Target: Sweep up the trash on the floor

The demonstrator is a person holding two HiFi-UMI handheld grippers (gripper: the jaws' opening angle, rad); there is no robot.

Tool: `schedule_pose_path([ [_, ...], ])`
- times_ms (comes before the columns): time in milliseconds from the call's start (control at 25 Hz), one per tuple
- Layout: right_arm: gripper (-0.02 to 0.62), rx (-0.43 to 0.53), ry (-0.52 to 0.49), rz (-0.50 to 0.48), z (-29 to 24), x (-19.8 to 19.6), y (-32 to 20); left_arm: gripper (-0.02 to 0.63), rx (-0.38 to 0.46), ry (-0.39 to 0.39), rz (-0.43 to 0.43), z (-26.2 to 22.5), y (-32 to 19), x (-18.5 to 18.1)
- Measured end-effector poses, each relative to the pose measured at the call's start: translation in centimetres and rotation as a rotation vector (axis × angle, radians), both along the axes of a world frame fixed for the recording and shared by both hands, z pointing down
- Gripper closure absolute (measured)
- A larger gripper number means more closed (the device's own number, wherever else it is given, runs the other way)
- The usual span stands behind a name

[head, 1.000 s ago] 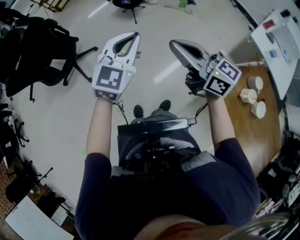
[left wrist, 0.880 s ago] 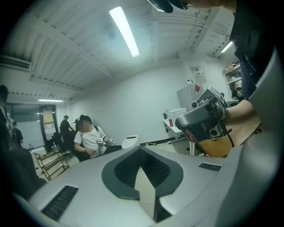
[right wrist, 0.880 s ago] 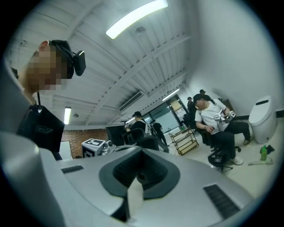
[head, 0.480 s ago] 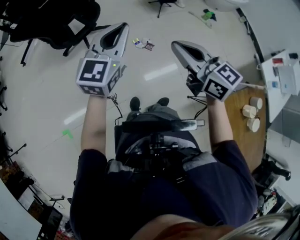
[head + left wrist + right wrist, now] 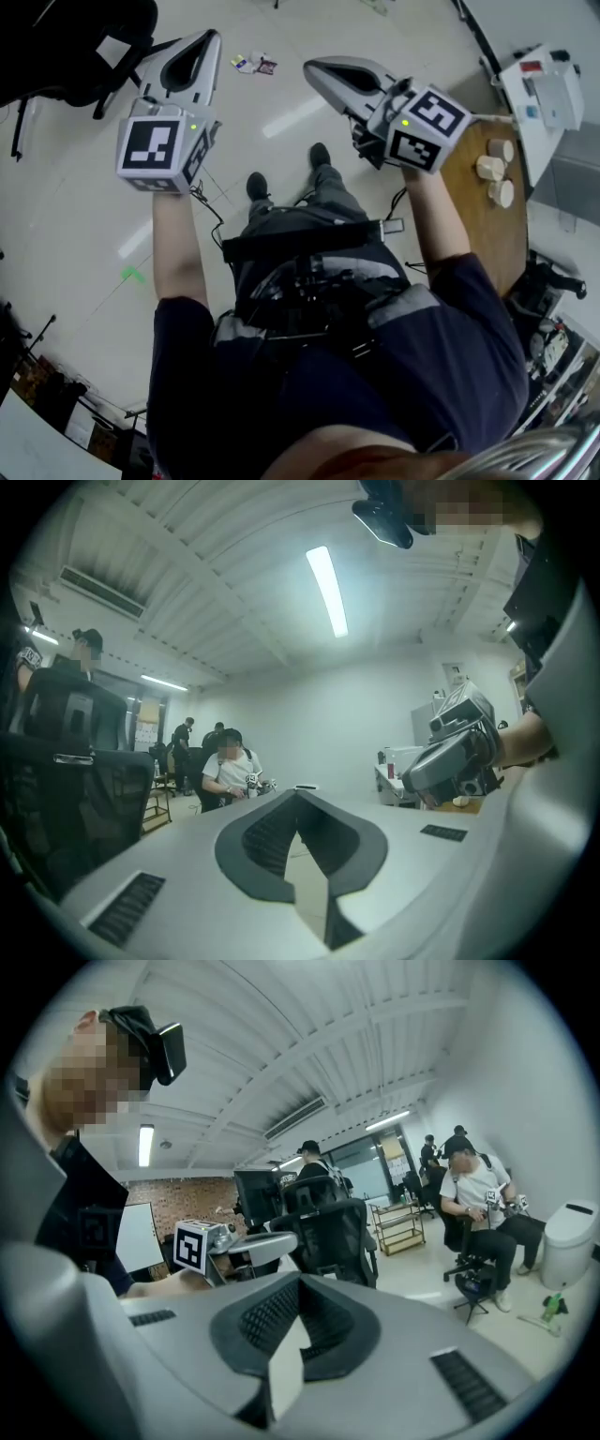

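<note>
The trash (image 5: 251, 64) is a few small bits on the floor (image 5: 84, 216), well ahead of the person's shoes (image 5: 257, 186). The left hand-held gripper (image 5: 214, 37) and the right hand-held gripper (image 5: 309, 67) are shut tight and hold nothing. Both point forward past the shoes. The left one looks a bit nearer the trash.

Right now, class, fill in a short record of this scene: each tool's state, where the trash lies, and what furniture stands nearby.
left tool: shut, empty
right tool: shut, empty
trash: small scraps on the floor ahead of the feet, not yet swept
chair: black, at the left
table: wooden, at the right, with pale cups on it
</note>
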State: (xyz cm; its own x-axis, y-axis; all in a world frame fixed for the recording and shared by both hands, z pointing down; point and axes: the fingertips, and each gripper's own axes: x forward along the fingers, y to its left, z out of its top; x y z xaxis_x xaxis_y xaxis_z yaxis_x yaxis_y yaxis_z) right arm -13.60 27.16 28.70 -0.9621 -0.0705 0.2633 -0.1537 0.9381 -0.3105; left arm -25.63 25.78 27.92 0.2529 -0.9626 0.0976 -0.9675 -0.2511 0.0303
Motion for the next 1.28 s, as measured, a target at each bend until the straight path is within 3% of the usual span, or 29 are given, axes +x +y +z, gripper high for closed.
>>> schedule_pose_path([
  [200, 0.589, 0.004, -0.045, -0.056, -1.6, 0.9, 1.0, 0.601, -0.006, -0.082, 0.0, -0.6, 2.4, 3.3],
  [360, 0.589, 0.002, -0.079, -0.124, -0.9, 3.9, 1.4, 0.601, -0.037, -0.111, -0.053, -0.2, 3.4, 6.2],
  [520, 0.589, -0.051, -0.145, -0.162, -0.7, 9.8, 0.3, 0.601, -0.062, -0.172, -0.104, -0.2, 3.0, 12.2],
  [760, 0.589, -0.117, -0.19, -0.309, 0.2, 21.2, -0.2, 0.601, -0.055, -0.196, -0.252, -1.3, 3.1, 23.9],
  [880, 0.589, -0.13, -0.201, -0.344, -0.1, 24.6, -0.1, 0.601, -0.08, -0.2, -0.286, -1.2, 3.6, 28.2],
  [1080, 0.589, -0.146, -0.214, -0.395, -0.2, 26.8, 0.9, 0.601, -0.117, -0.213, -0.35, -1.9, 6.1, 30.0],
  [1280, 0.589, -0.134, -0.22, -0.384, -1.0, 27.3, 0.6, 0.601, -0.128, -0.24, -0.38, -2.0, 8.2, 30.3],
])
